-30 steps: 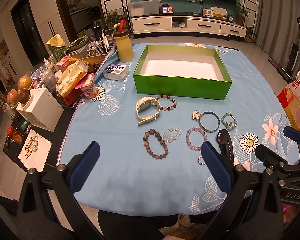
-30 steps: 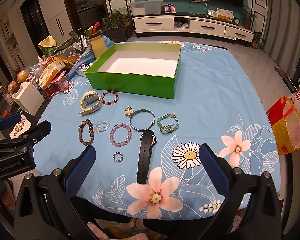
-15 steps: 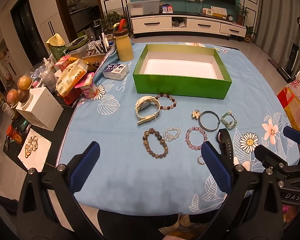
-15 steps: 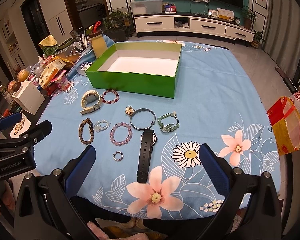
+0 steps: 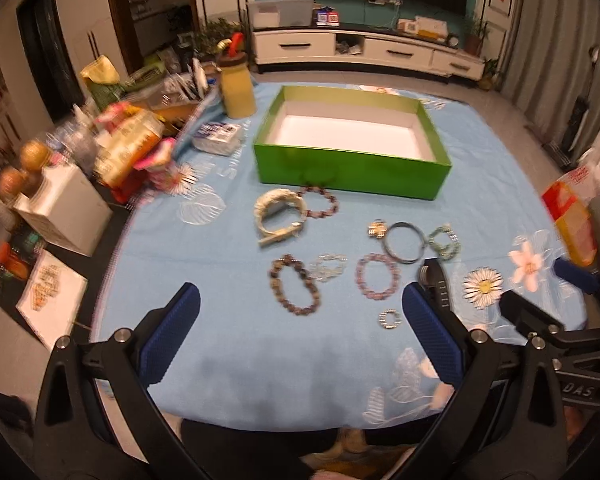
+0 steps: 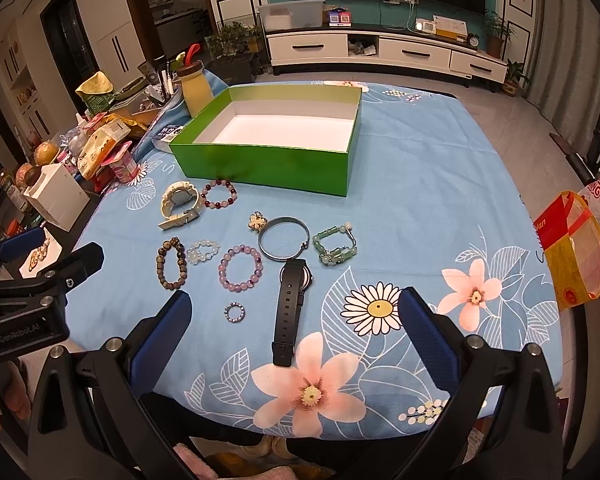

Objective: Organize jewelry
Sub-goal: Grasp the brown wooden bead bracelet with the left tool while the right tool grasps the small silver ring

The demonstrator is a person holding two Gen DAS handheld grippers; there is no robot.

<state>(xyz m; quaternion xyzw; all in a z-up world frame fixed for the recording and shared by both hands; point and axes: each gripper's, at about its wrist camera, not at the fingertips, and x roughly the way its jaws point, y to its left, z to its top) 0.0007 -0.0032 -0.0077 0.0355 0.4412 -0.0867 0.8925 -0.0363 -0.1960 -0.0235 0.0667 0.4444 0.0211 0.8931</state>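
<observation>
Both sets of jaws stand wide apart and hold nothing: the left gripper [image 5: 300, 332] and the right gripper [image 6: 294, 332] hover over the near edge of the blue flowered tablecloth [image 6: 420, 208], which suggests no piece has been chosen yet. The jewelry lies loose on the cloth ahead of the jaws, none of it in the green box [image 6: 268, 168], which sits farther out beyond every piece, open-topped with a bare white floor, likely the place meant to receive them. Nearest the right jaws, roughly between them, lies the black watch [image 6: 290, 308] stretched flat, with a small ring [image 6: 235, 313] just beside it toward the left finger. Ahead of the left jaws sit the brown bead bracelet [image 5: 296, 290] and the purple bead bracelet [image 5: 376, 276]; beyond these lie the white watch [image 5: 278, 216] and a dark red bead bracelet [image 5: 320, 202], close to the box wall. The pieces are spread apart, not overlapping much, so each can probably be pinched singly.
</observation>
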